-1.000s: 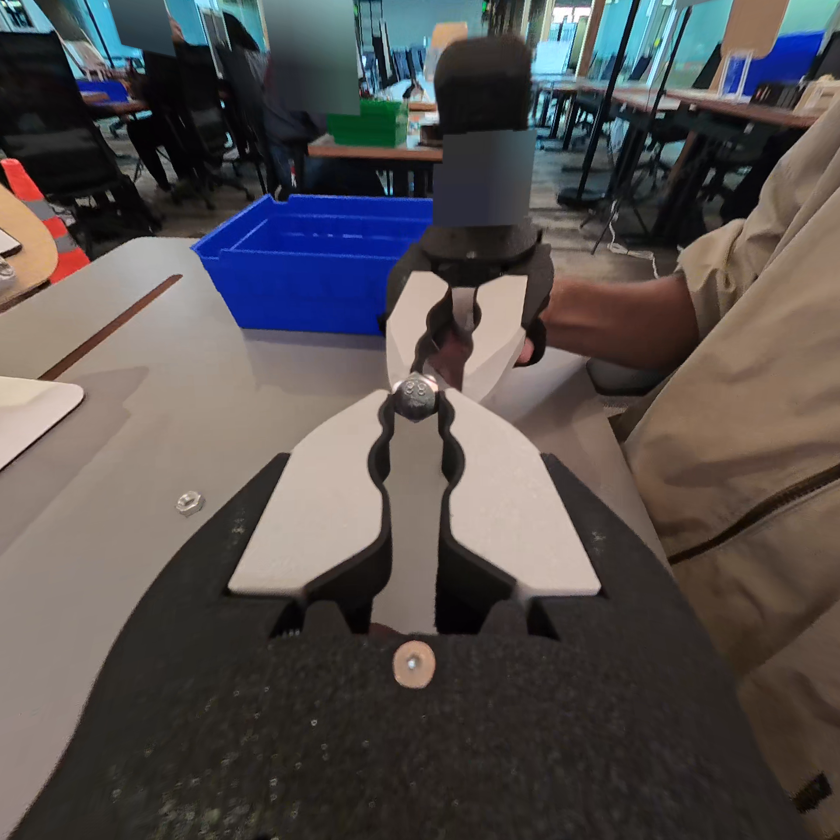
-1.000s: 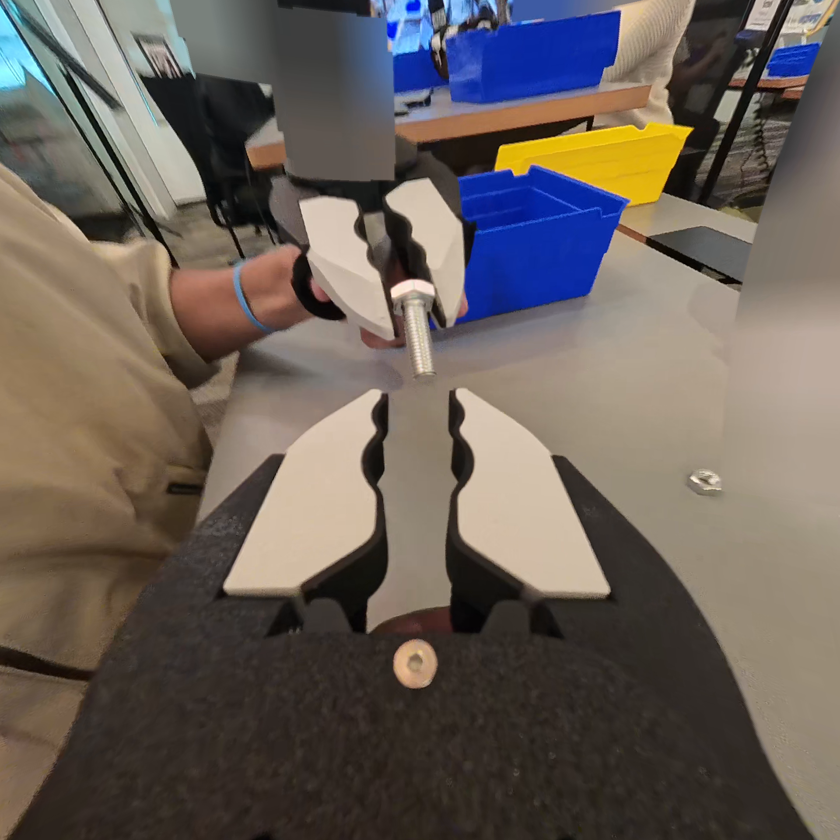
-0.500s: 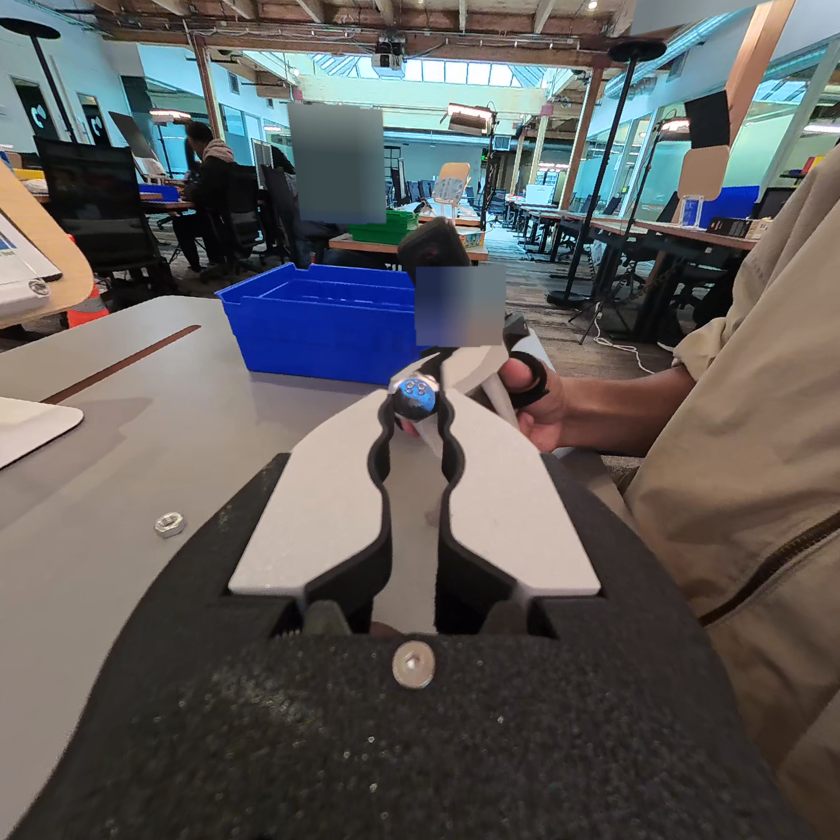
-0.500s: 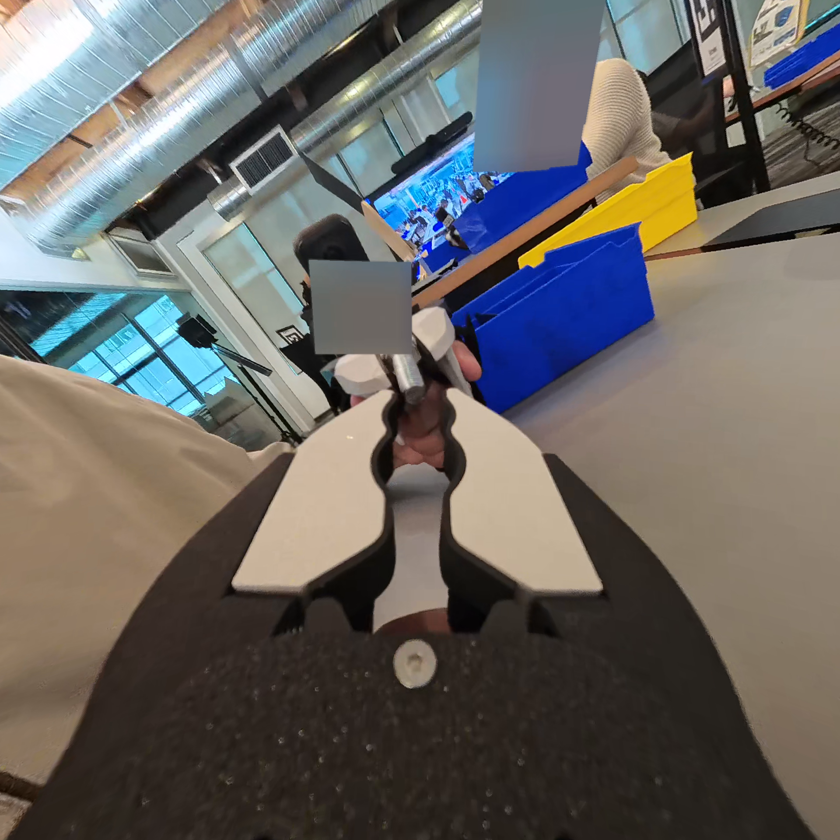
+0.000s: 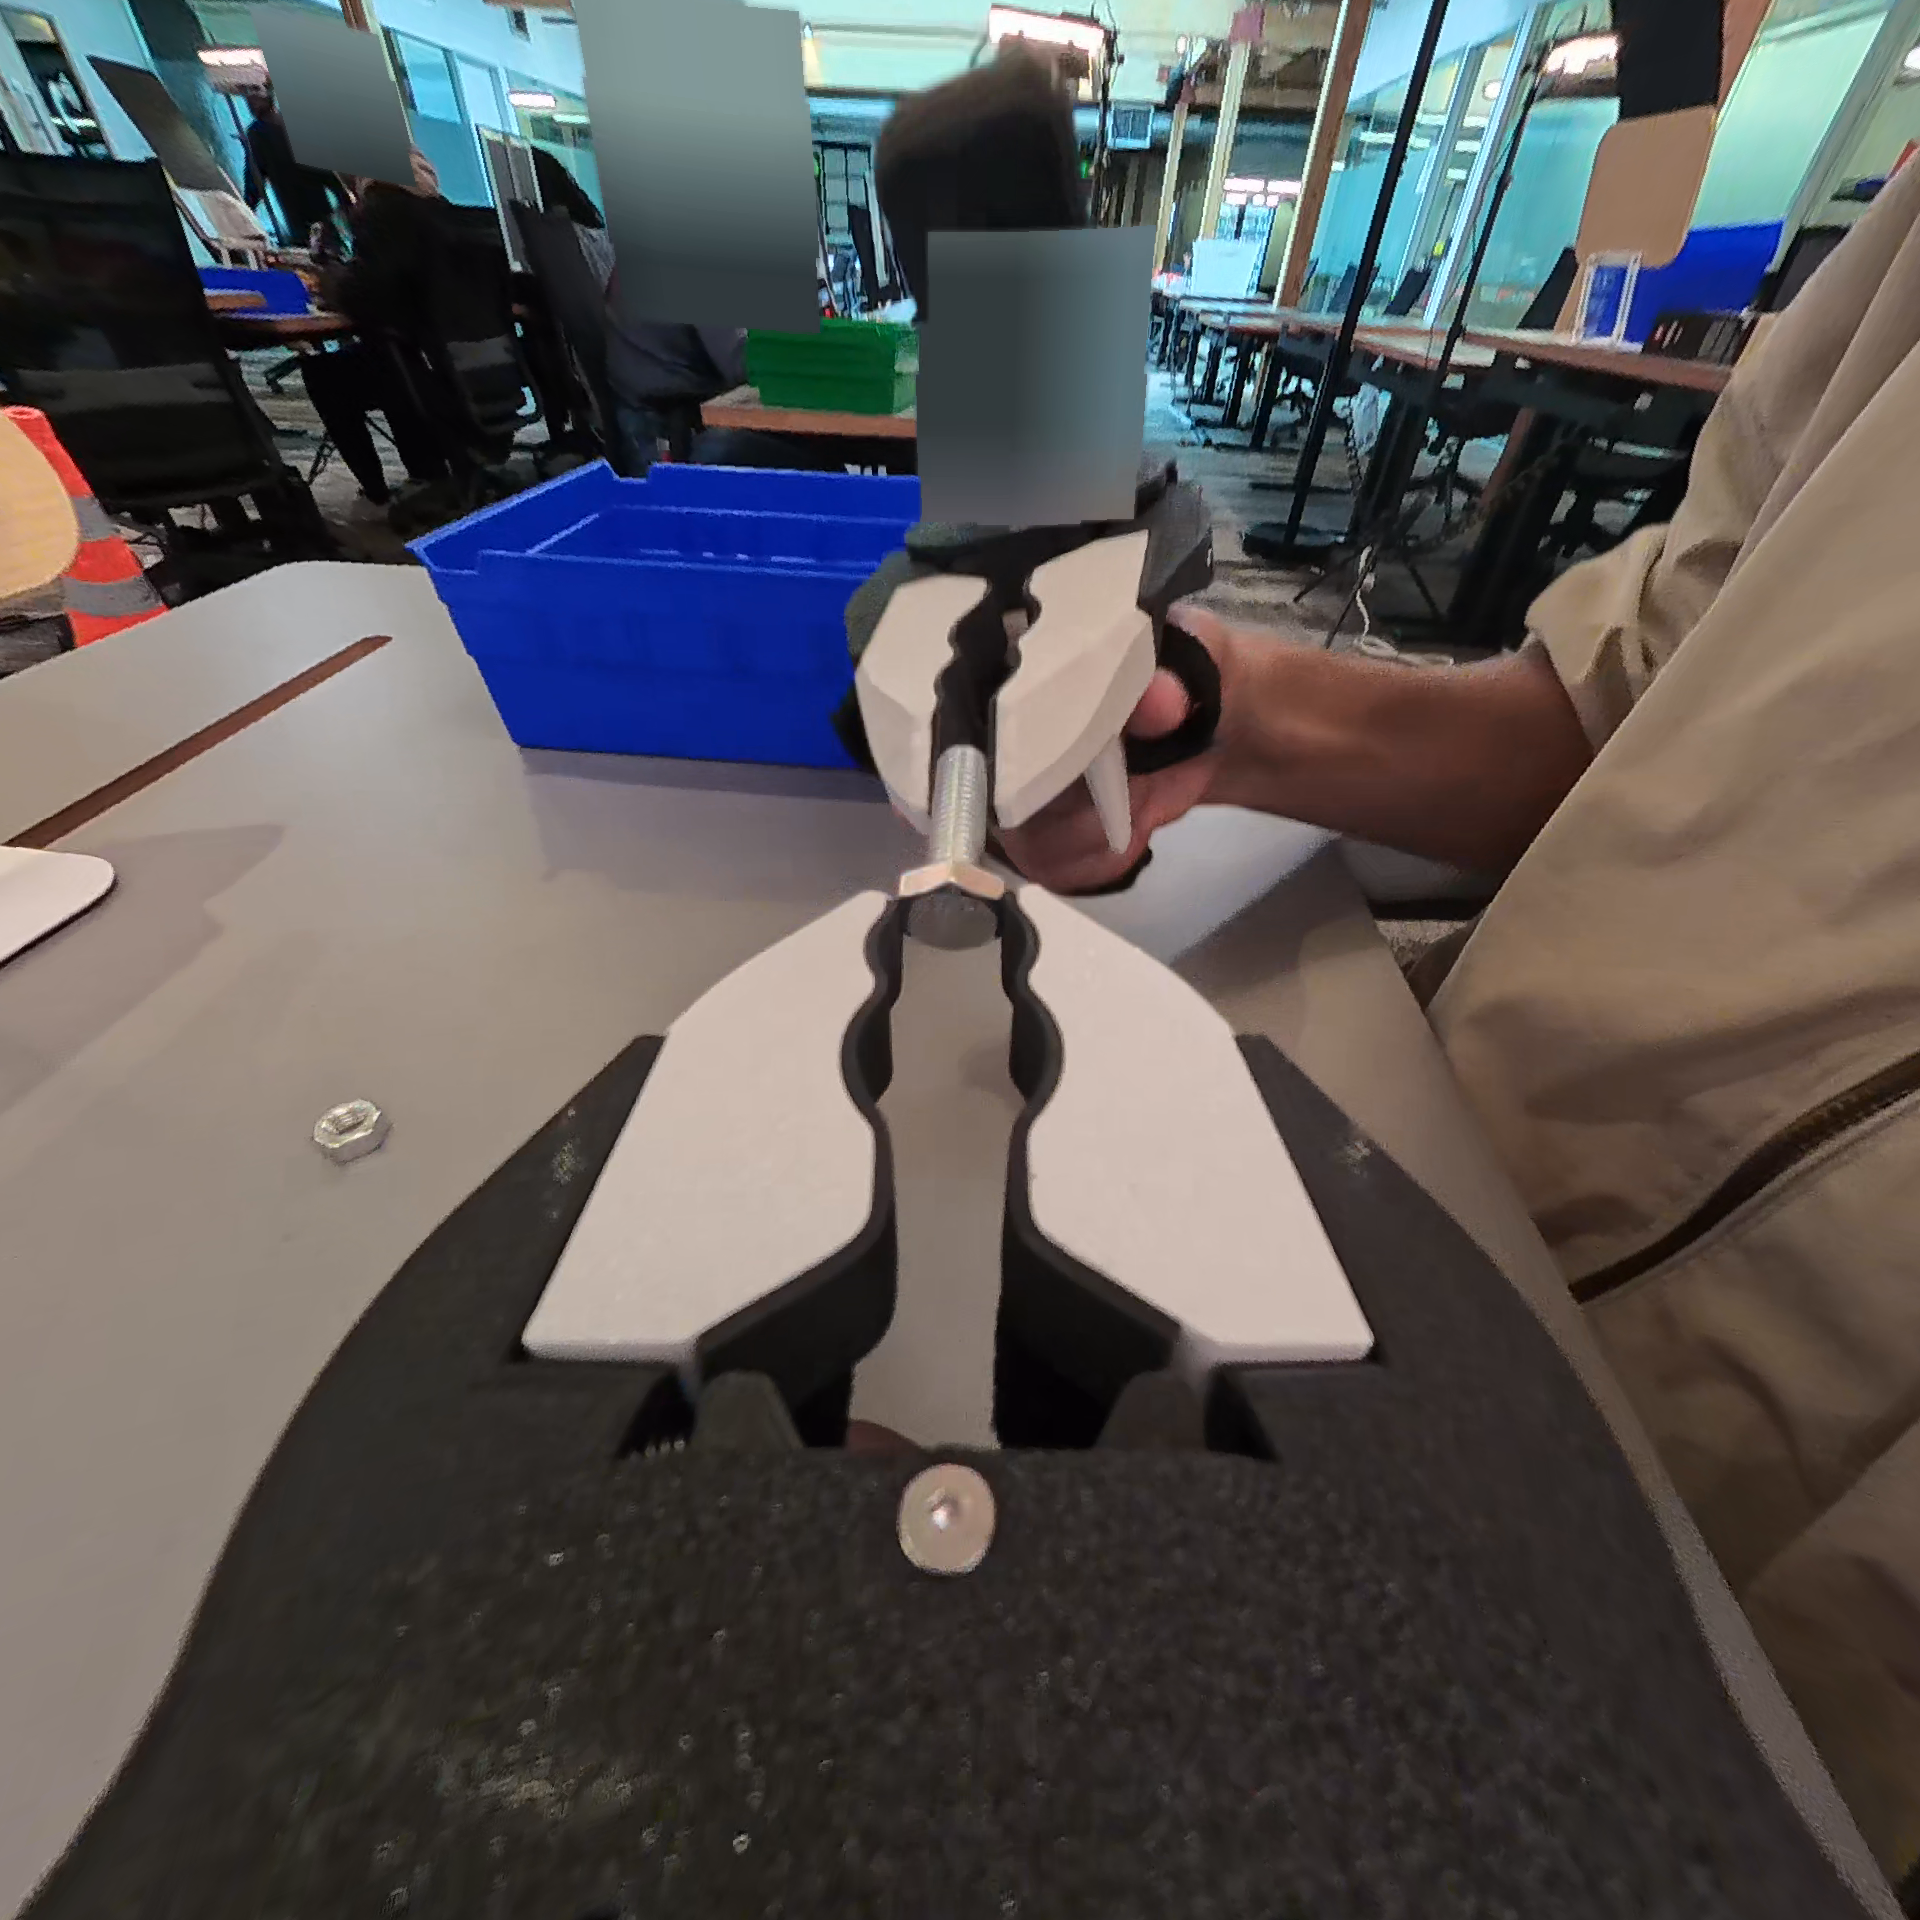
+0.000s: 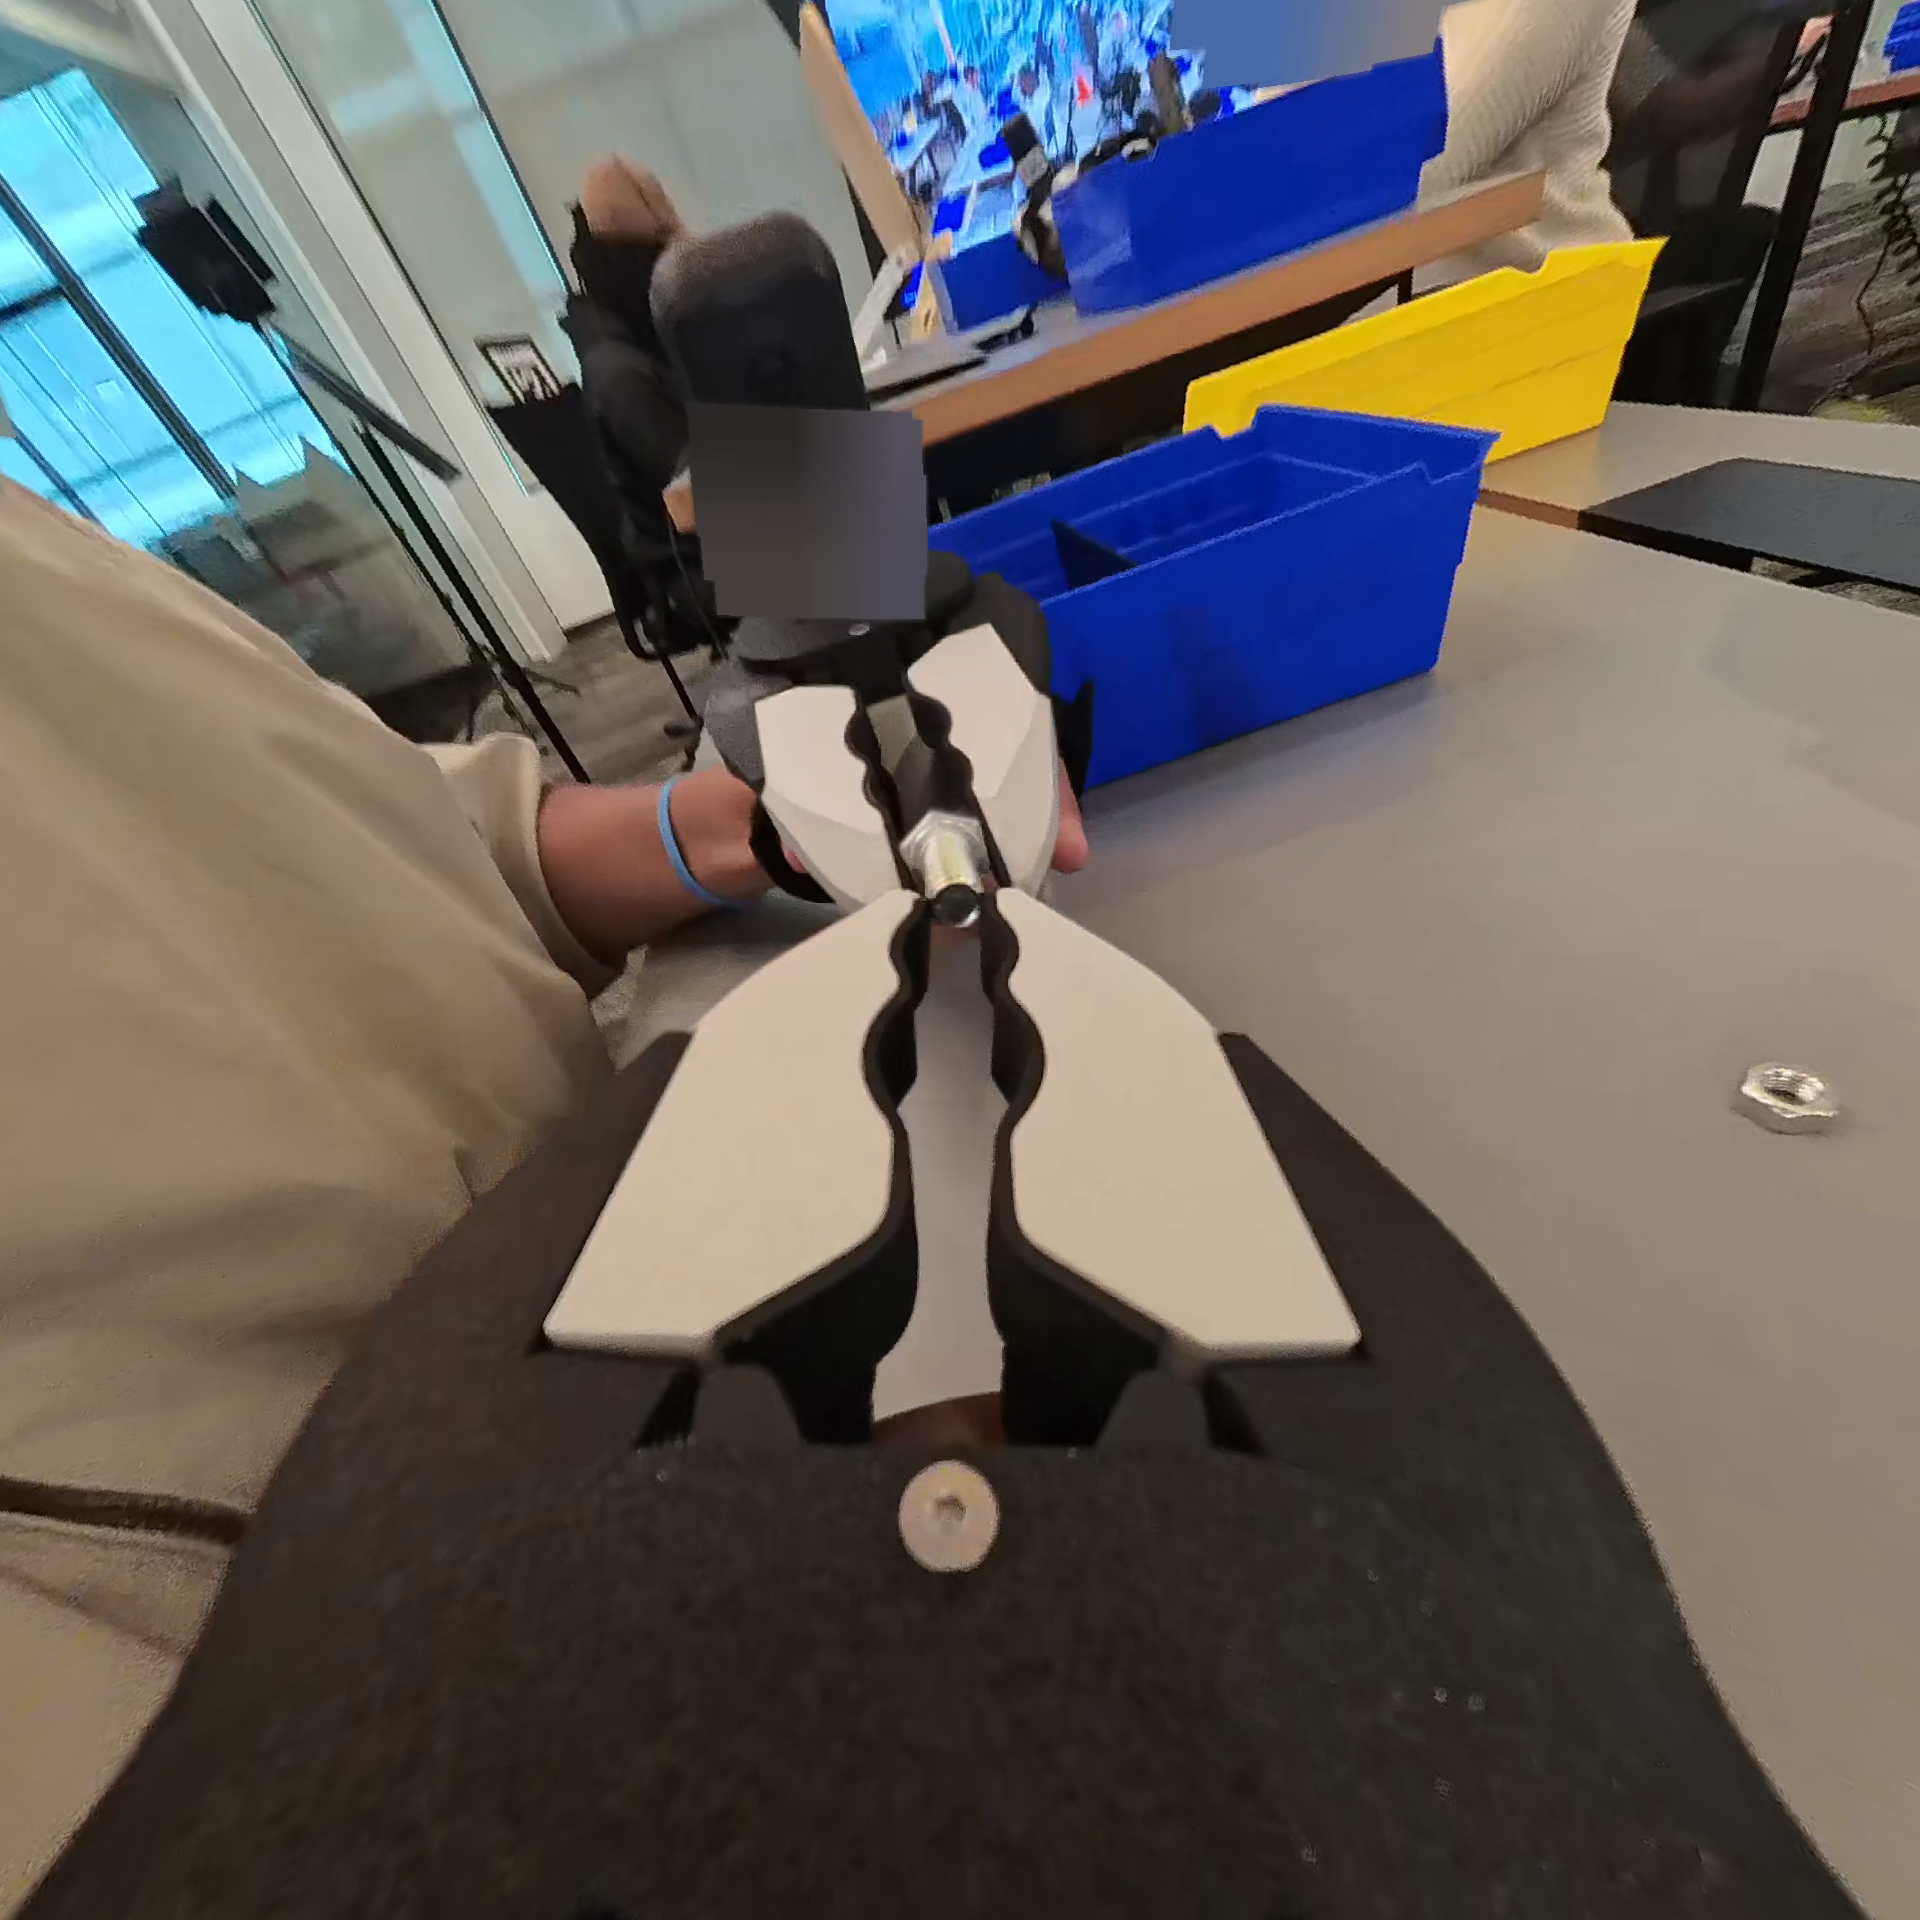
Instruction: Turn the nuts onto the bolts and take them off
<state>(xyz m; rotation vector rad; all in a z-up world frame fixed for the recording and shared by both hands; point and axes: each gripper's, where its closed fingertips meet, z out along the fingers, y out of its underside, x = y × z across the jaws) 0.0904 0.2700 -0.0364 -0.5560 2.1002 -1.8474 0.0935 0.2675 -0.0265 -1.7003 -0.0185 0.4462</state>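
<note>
Gripping the bolt (image 5: 956, 821) at both ends, you have it held in the air above the grey table (image 5: 436, 935), between the two grippers. Your left gripper (image 5: 951, 925) has its jaws clamped on the hex head, right at the fingertips; the head sits flush across the tip gap. The threaded shank runs away from it, up into your right gripper (image 5: 987, 675), whose jaws are closed around the far part of the shank.

From the right wrist view you look at the bolt's threaded end (image 6: 951, 899) pinched at the tips of the right gripper (image 6: 951, 914). Just past those tips the hex head (image 6: 935, 831) shows between the left gripper's fingers (image 6: 831, 800). Cannot tell whether a nut is on the shank.

One loose nut (image 5: 351, 1130) lies flat on the table to the left of the left gripper, well apart from the bolt. It shows in the right wrist view too (image 6: 1785, 1097), off to the right.

Your right hand (image 5: 1143, 790) wraps the right gripper's handle. Your left wrist carries a blue band (image 6: 675, 842).

A blue bin (image 5: 665, 623) stands on the table behind the grippers. A yellow bin (image 6: 1455, 332) sits farther back. An orange cone (image 5: 94, 551) stands off the table's left edge. People sit at desks in the background.
</note>
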